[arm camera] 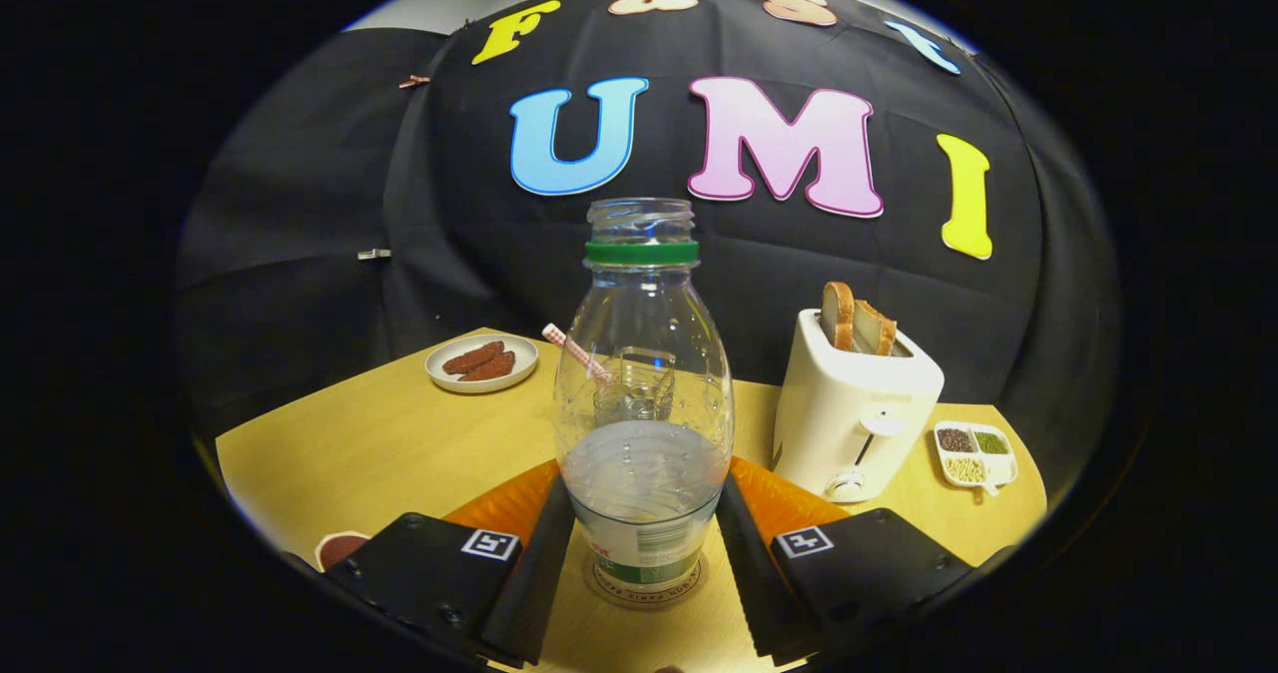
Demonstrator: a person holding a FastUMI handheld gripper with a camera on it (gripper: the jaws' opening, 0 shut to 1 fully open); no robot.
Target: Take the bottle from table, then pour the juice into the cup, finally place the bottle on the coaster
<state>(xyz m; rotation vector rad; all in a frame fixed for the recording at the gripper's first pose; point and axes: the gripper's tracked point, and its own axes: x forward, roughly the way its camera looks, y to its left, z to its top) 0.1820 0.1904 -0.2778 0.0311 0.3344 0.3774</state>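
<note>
A clear bottle (pixel 644 393) is ringed in green. A white toaster (pixel 849 408), yellow table (pixel 369 443) and red-checked straw (pixel 571 348) are seen.

The gripper (pixel 644 553) sits level, its two fingers (pixel 534 573) spread to either side of the bottle (pixel 644 423), close against its base but seemingly not pressing.

One camera here, riding on the gripper (pixel 644 563) and looking forward along its two fingers, which flank the lower centre of the frame. It sits low, just above the wooden table (pixel 389 443), very near the bottle (pixel 644 403) that stands upright dead centre. The fisheye faces the booth's back wall, sweeping in the toaster (pixel 854 403) at right and a plate (pixel 482 363) at left.
</note>
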